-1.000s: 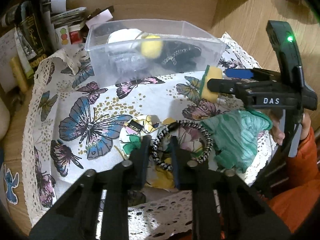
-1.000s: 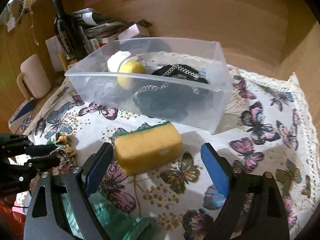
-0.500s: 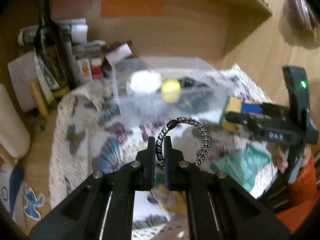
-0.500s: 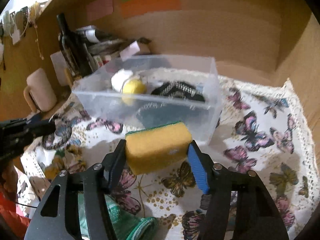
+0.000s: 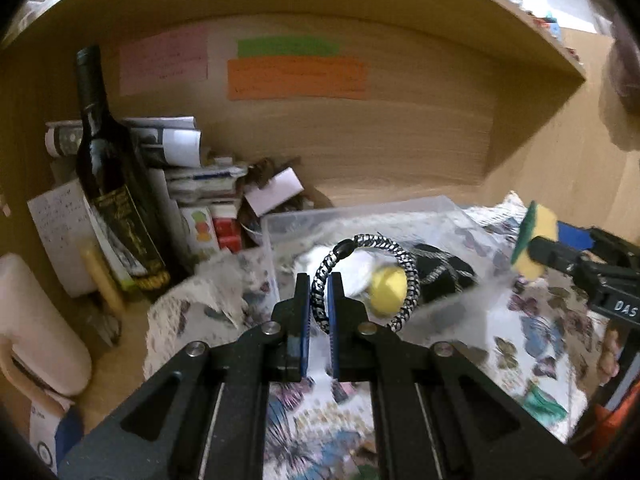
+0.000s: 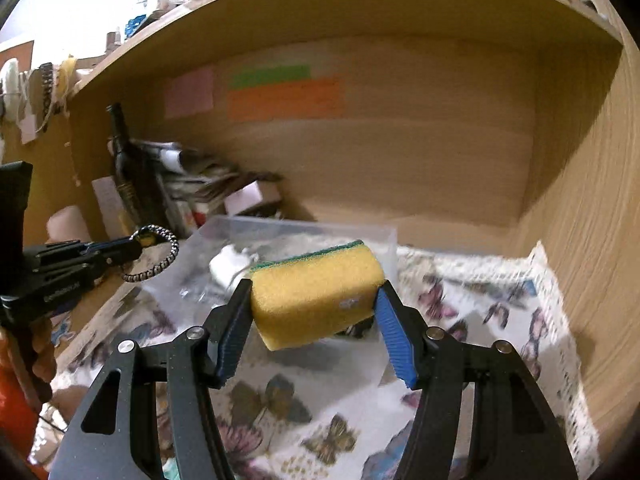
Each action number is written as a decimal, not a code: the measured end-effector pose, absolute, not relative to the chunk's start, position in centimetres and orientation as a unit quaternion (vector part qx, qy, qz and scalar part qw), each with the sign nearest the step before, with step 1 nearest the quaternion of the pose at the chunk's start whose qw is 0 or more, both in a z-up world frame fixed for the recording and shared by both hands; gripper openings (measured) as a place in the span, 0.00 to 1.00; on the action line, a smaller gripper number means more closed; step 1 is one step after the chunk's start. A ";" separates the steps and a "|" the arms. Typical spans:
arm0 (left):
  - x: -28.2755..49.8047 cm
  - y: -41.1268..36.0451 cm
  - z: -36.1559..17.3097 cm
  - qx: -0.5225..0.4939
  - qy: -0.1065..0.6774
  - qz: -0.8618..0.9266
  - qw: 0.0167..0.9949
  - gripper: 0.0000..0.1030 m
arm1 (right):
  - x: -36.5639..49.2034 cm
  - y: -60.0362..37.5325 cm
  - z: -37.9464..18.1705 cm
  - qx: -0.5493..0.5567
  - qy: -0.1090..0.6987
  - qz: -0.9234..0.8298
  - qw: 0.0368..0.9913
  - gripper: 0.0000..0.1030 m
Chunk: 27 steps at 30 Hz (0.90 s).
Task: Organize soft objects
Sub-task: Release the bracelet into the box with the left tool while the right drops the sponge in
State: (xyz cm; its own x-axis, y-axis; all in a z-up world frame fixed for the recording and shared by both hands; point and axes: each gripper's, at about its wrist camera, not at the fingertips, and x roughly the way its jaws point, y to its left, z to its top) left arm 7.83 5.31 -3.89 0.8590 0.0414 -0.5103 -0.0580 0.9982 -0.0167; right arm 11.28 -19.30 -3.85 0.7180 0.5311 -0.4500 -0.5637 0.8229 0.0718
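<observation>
Two fisheye views cover this moment. Left wrist view: the left gripper is closed narrowly on a black-and-white braided hair tie, pinching one side of the loop between its blue-lined fingers; the rest of the loop stands free above and to the right of the fingertips, lifted off the butterfly-print cloth. Behind the hair tie sits a clear plastic bin, blurred, containing a yellow ball, a white item and a dark item with a chain. At the right edge the right gripper holds a yellow sponge with a green scouring face, raised above the cloth near the bin's right end. A dark wine bottle stands at the left among stacked papers, and pink, green and orange paper notes are fixed to the wooden back panel. Right wrist view: the right gripper is clamped on the sponge across its length, green face upward, held in the air in front of the bin. The left gripper enters from the left with the hair tie hanging from its tips, above the bin's left corner. The cloth covers the shelf floor below both tools.
</observation>
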 end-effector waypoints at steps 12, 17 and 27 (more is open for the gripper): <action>12.6 5.9 -6.5 -0.019 0.309 0.015 0.951 0.07 | 16.5 -15.8 -4.9 -0.059 0.256 0.285 0.922 0.55; 13.1 6.2 -7.2 -0.028 0.324 0.004 0.946 0.07 | 18.0 -13.9 -6.5 -0.076 0.284 0.294 0.910 0.58; 11.7 5.8 -6.2 -0.039 0.322 -0.010 0.946 0.40 | 17.6 -12.8 -7.1 -0.121 0.296 0.289 0.902 0.78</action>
